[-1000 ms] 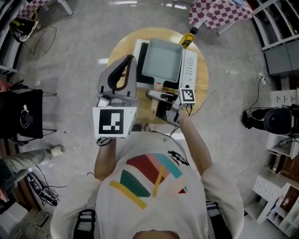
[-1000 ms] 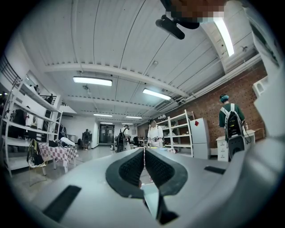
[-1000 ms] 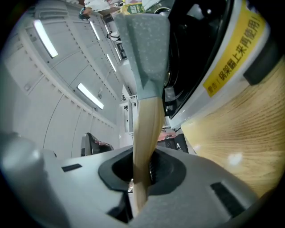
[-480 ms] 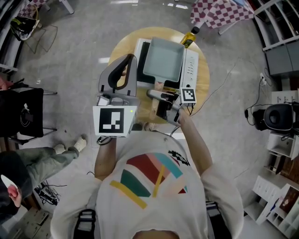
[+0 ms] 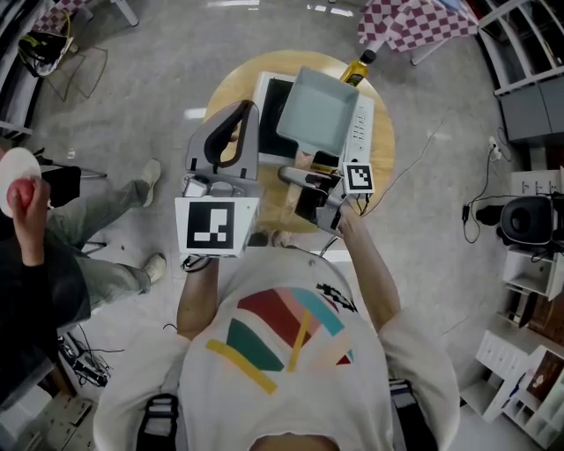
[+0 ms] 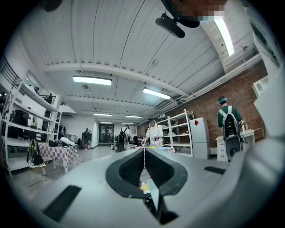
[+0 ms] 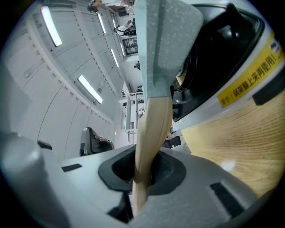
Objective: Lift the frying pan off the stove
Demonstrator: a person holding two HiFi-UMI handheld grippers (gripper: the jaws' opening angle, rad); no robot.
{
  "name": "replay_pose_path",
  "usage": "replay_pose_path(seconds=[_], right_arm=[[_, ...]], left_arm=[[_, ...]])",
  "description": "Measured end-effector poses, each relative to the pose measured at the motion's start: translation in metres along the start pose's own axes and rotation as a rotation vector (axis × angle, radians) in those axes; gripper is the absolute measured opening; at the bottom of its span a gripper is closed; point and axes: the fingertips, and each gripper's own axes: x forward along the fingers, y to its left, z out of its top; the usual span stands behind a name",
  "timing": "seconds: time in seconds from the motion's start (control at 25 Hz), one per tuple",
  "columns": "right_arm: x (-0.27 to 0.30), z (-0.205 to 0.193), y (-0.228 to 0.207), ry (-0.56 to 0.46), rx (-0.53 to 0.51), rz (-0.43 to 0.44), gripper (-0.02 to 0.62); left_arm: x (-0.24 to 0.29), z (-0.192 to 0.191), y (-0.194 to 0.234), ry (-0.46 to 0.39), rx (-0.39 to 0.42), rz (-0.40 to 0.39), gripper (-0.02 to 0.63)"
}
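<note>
A square pale-teal frying pan [image 5: 322,110] with a wooden handle [image 5: 304,163] is over the white induction stove [image 5: 363,123] on a round wooden table [image 5: 385,167]. The pan sits skewed to the stove's outline. My right gripper [image 5: 310,185] is shut on the handle. In the right gripper view the handle [image 7: 151,129] runs between the jaws of that gripper [image 7: 144,171] up to the pan [image 7: 164,40], beside the stove's edge [image 7: 231,67]. My left gripper [image 5: 240,119] is held up left of the stove, shut and empty; its pads [image 6: 133,165] touch.
A yellow oil bottle [image 5: 355,72] stands at the table's far edge behind the pan. A person [image 5: 40,247] stands on the floor at the left. Cables [image 5: 84,361] lie nearby. A checked-cloth table [image 5: 414,22] is at the top right.
The pan has swung clockwise and shifted slightly right with my right gripper on its handle. A bystander has walked in at the left. My left gripper has stayed put.
</note>
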Motion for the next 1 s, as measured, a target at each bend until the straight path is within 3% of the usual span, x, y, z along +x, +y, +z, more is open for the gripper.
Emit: replay_pose_path(seconds=[0.48,0.76,1.0], right_arm=[[-0.006,0.009,0.052,0.025,-0.145,-0.052,0.032],[-0.002,0.008,0.101,0.048,-0.189,-0.040,0.033],[0.002,0.000,0.139,0.066,-0.254,0.002,0.034]], left_arm=[[0.006,0.002,-0.005,-0.020,-0.018,-0.020,0.008],[0.012,0.005,-0.005,-0.028,-0.024,-0.024,0.008],[0.012,0.010,0.002,-0.089,-0.037,0.005,0.008]])
